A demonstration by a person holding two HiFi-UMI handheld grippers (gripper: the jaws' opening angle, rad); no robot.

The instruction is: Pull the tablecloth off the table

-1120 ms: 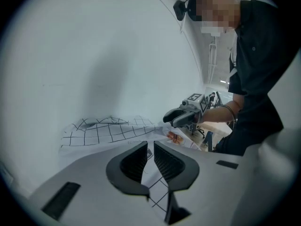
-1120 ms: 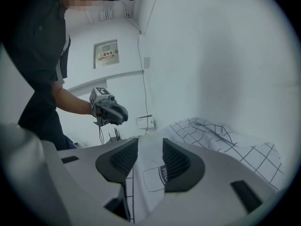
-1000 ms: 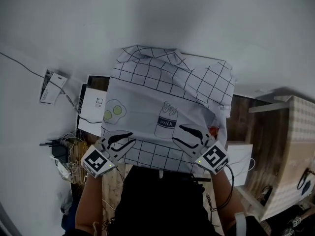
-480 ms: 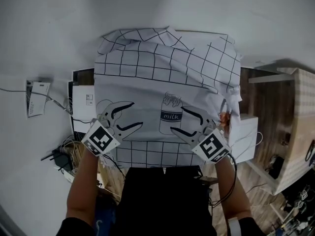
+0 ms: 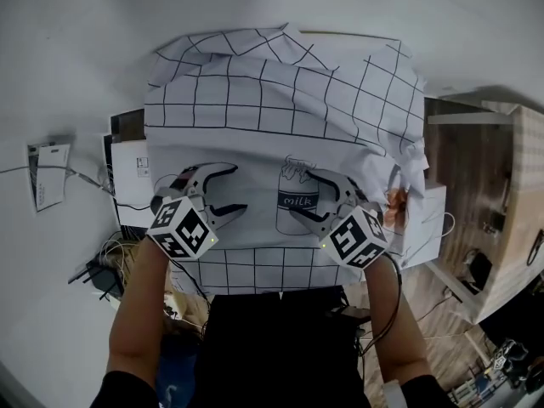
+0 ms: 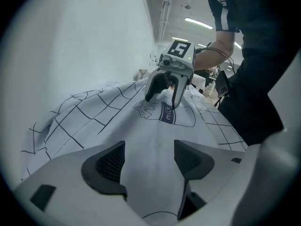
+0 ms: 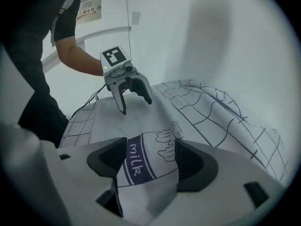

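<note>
A white tablecloth (image 5: 272,117) with a black grid and a milk-carton print (image 5: 296,204) drapes over the table, which it hides completely. My left gripper (image 5: 238,190) rests low over the cloth, left of the print. My right gripper (image 5: 291,192) is on the print. Both have just been opening their jaws and stand wide open. In the left gripper view, flat cloth (image 6: 141,126) lies between the left gripper (image 6: 148,161) pads, untouched. In the right gripper view, a hump of printed cloth (image 7: 141,159) lies between the right gripper (image 7: 150,161) pads, not pinched.
A white box with papers (image 5: 127,172) and a tangle of cables (image 5: 110,262) lie on the floor left of the table. Another white box (image 5: 425,219) and wooden furniture (image 5: 476,168) stand at the right. A white wall lies beyond the table's far side.
Both grippers have dropped onto the cloth and moved in from its near edge toward the milk print. Their jaws stand wider apart than before.
</note>
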